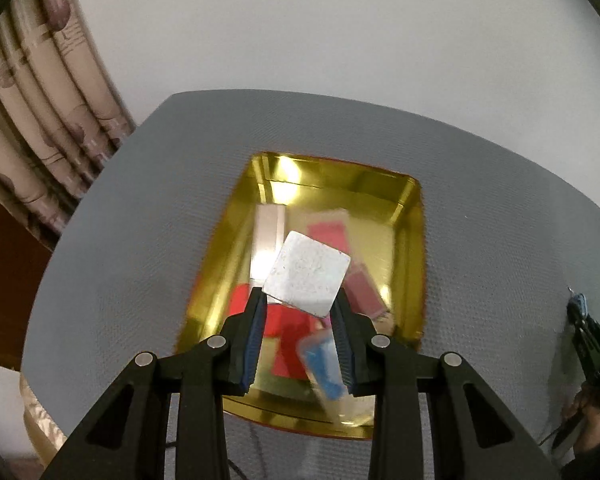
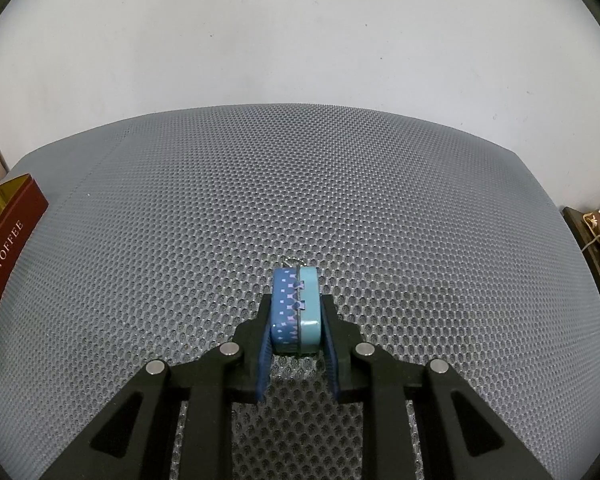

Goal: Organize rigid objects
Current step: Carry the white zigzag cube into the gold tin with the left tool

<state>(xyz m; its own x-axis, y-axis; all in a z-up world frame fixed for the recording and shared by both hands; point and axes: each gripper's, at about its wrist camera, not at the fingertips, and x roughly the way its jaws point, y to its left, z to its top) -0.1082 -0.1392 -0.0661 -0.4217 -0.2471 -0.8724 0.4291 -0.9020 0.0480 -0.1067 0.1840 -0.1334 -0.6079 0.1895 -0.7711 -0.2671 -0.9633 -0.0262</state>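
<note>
In the left wrist view my left gripper (image 1: 300, 300) is shut on a flat silver square tin (image 1: 306, 272) and holds it tilted above a gold tray (image 1: 414, 264). Inside the tray lie blurred items: a white box (image 1: 268, 228), red flat pieces (image 1: 288, 344) and a blue-and-white packet (image 1: 324, 372). In the right wrist view my right gripper (image 2: 296, 304) is shut on a small blue tin (image 2: 296, 312), dark patterned on its left half and light teal on its right, with a small ring at its far end, held low over the grey mesh mat (image 2: 340, 200).
The gold tray's dark red outer wall, lettered TOFFEE (image 2: 8, 256), shows at the left edge of the right wrist view. The right gripper shows at the far right of the left wrist view (image 1: 588, 344). Curtains (image 1: 40, 100) hang at left; a white wall stands behind.
</note>
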